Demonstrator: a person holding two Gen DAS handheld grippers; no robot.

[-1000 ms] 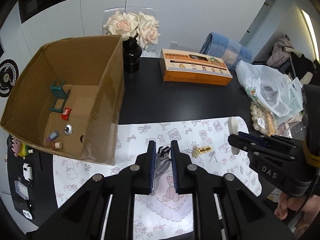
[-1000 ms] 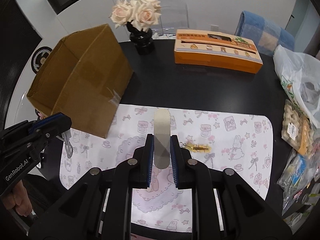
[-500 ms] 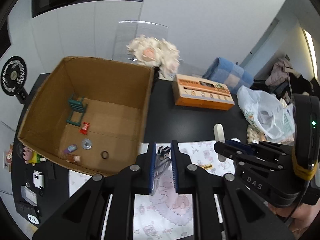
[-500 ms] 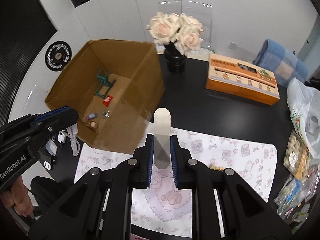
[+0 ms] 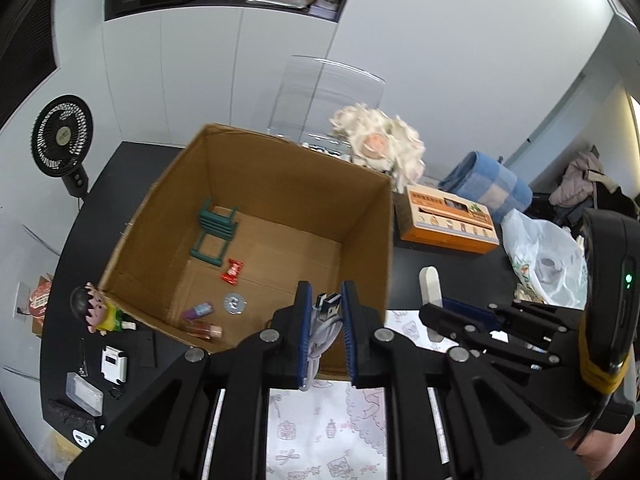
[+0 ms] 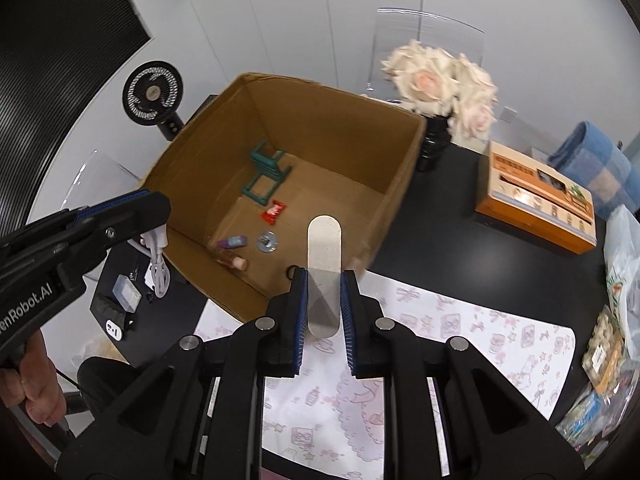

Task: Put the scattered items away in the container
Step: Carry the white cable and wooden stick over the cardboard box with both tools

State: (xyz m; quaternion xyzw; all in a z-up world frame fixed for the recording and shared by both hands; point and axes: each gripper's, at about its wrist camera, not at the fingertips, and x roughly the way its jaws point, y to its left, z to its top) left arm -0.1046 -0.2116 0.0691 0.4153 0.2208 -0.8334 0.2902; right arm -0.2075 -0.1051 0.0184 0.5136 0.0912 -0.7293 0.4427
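Observation:
The open cardboard box (image 5: 362, 216) holds a green toy chair (image 5: 214, 232), a red candy (image 5: 232, 271), a metal washer (image 5: 235, 303) and a purple item (image 5: 197, 311). My left gripper (image 5: 325, 294) is shut on a coiled white USB cable (image 5: 322, 330), above the box's near wall. In the right wrist view the box (image 6: 400, 184) lies just ahead. There my right gripper (image 6: 324, 278) is shut on a pale nail file (image 6: 324, 248), whose tip reaches over the box's near right corner. The left gripper (image 6: 150, 204) hangs at the box's left side with the cable (image 6: 158, 268) dangling.
A black vase of pale roses (image 6: 440, 80) stands behind the box's right corner. An orange carton (image 6: 536, 196), a blue towel (image 6: 600, 164) and plastic bags (image 5: 544, 264) lie to the right. A fan (image 5: 62, 136), a figurine (image 5: 96, 312) and small gadgets sit left. A patterned mat (image 6: 460, 328) lies below.
Both grippers have risen and moved left from over the mat to the box, still holding the cable and the nail file. The box's inside now shows in both views.

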